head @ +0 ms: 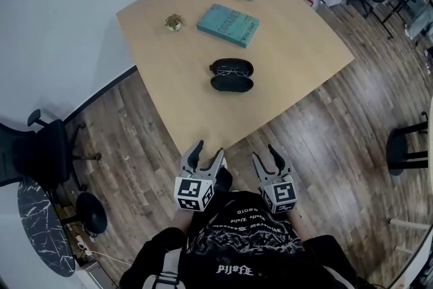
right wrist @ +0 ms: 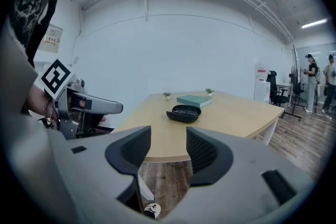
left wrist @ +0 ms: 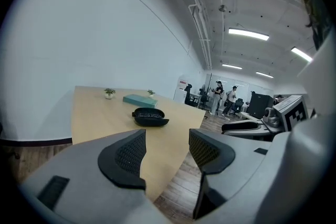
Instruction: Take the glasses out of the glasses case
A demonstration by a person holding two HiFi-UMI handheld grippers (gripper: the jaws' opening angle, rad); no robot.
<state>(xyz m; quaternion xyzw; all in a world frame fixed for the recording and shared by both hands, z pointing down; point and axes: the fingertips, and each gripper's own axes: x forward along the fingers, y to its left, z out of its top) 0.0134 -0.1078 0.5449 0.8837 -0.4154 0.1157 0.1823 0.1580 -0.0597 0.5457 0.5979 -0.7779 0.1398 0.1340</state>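
The open glasses case (head: 231,82), with the glasses (head: 233,68) in its upper half, lies mid-frame on the tabletop (head: 291,44), long axis left-right, well above the left claw (head: 208,151) and right claw (head: 264,153), both spread open, empty and about equally far.

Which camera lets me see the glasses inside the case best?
The head view: it looks down into the open glasses case, so the glasses lie plainly in one half. The left gripper view and the right gripper view see the case side-on from far off, with hardly any glasses showing.
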